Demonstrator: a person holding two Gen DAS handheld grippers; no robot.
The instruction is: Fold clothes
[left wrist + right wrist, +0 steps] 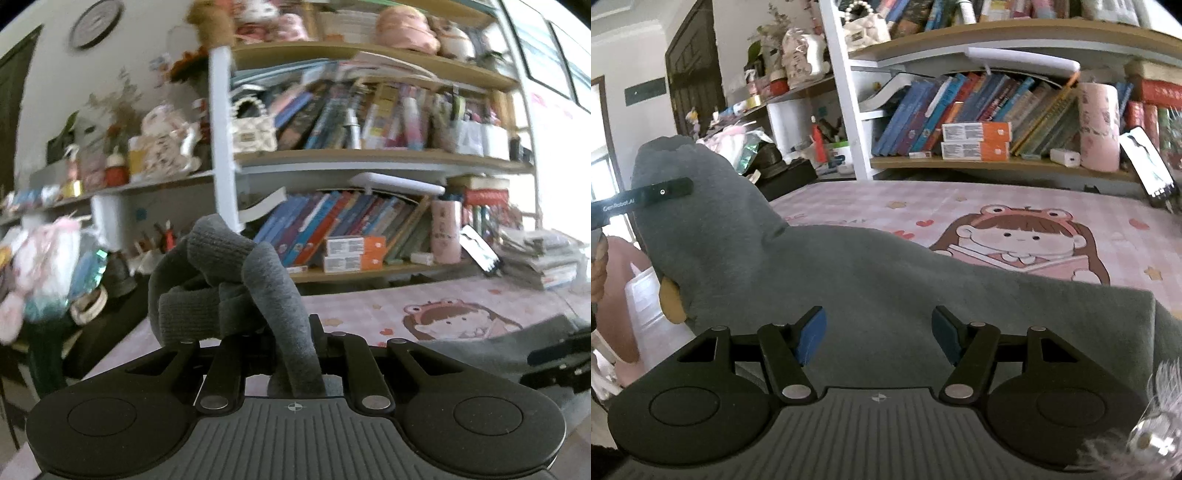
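While the grey garment (871, 280) lay mostly spread over the pink cartoon-printed surface (960, 199), one end of it was lifted at the left, bunched and pinched in the left gripper (284, 332), whose jaws were pressed together on a ribbed cuff and a thick fold of cloth. The right gripper (877, 334) hovered over the flat part with its blue pads spread and nothing between them. The likeliest trouble looked to be the wadded hold: with cloth gathered so unevenly, a fold could slip free or drag the rest crooked, and the right gripper, gripping nothing, could not steady the hem. Just behind the surface stood the bookshelf (997, 162) with leaning books (923, 114), a pink cup (1099, 125) and a phone (1148, 166) propped near the edge; a wide swing of the raised cloth might knock those, and clutter at the left crowded that side
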